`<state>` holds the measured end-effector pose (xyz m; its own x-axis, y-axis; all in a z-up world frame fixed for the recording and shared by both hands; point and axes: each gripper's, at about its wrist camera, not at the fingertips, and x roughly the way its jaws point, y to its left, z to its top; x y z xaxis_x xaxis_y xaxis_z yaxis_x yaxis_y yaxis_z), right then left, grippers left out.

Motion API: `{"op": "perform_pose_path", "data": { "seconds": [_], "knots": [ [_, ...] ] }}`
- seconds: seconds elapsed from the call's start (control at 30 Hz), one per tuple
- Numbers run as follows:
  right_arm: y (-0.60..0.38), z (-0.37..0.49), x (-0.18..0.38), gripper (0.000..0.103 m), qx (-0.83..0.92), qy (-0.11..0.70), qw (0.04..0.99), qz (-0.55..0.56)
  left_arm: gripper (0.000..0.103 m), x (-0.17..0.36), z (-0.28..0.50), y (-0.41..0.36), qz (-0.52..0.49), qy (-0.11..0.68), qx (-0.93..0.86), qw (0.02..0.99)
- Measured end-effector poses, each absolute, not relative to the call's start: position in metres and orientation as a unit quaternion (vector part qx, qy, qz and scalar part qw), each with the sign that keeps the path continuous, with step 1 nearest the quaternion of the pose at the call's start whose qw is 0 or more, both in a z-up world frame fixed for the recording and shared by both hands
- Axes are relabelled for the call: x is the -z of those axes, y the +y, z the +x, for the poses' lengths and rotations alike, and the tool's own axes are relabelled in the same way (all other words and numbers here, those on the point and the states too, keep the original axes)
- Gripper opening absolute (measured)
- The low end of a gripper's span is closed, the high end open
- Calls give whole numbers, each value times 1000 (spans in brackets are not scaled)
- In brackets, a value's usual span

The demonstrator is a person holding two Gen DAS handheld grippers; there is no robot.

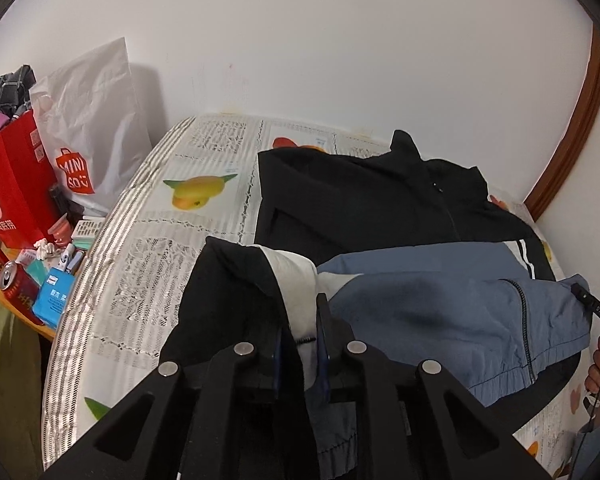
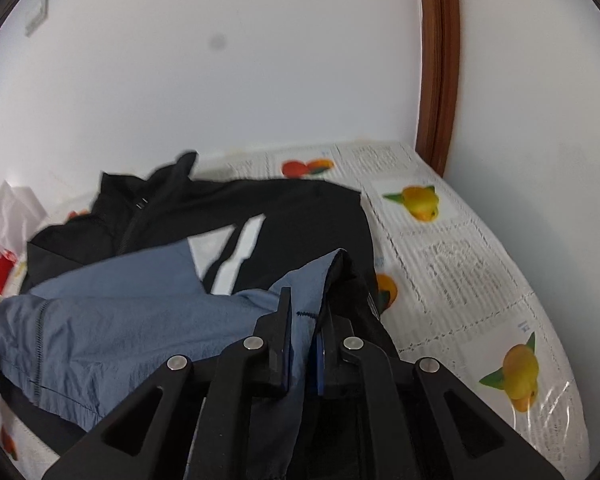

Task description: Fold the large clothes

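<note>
A black, white and blue zip jacket (image 1: pixel 380 204) lies on the table, collar toward the far wall, its blue lower part (image 1: pixel 452 304) folded up over the black chest. My left gripper (image 1: pixel 302 320) is shut on the jacket's white and black left edge, lifted off the table. My right gripper (image 2: pixel 306 312) is shut on the jacket's blue and black right edge (image 2: pixel 312 280), also lifted. The jacket fills the middle of the right wrist view (image 2: pixel 260 208). The right gripper's tip (image 1: pixel 588 300) shows at the right edge of the left wrist view.
The table wears a fruit-printed lace cloth (image 1: pixel 172 232). Left of it stand a red paper bag (image 1: pixel 16 192), a white Miniso bag (image 1: pixel 92 128), two red cans (image 1: pixel 16 284) and blue tissue packs (image 1: pixel 54 300). A brown door frame (image 2: pixel 438 64) rises at the right corner.
</note>
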<state>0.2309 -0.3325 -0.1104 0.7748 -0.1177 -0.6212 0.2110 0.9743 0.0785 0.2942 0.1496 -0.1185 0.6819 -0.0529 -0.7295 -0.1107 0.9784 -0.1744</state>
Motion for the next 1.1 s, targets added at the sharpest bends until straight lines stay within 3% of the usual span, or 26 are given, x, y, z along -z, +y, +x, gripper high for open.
{"op": "perform_pose_path", "data": {
  "seconds": [0.1, 0.17, 0.33, 0.4, 0.7, 1.1],
  "knots": [
    [-334, 236, 120, 13, 88, 351, 929, 73, 25, 118, 294, 148, -104, 411, -11, 906],
    [-335, 230, 119, 20, 79, 355, 928, 73, 43, 115, 290, 146, -101, 416, -3, 904],
    [-338, 188, 104, 47, 64, 331, 939, 73, 54, 100, 261, 140, -85, 398, 12, 913],
    [-343, 168, 100, 49, 73, 322, 941, 68, 58, 94, 246, 142, -82, 386, 20, 919],
    [-369, 135, 128, 49, 83, 381, 918, 71, 61, 111, 204, 175, -89, 396, -23, 914],
    [-358, 161, 159, 48, 67, 413, 906, 68, 57, 159, 224, 187, -127, 439, -16, 889]
  ]
}}
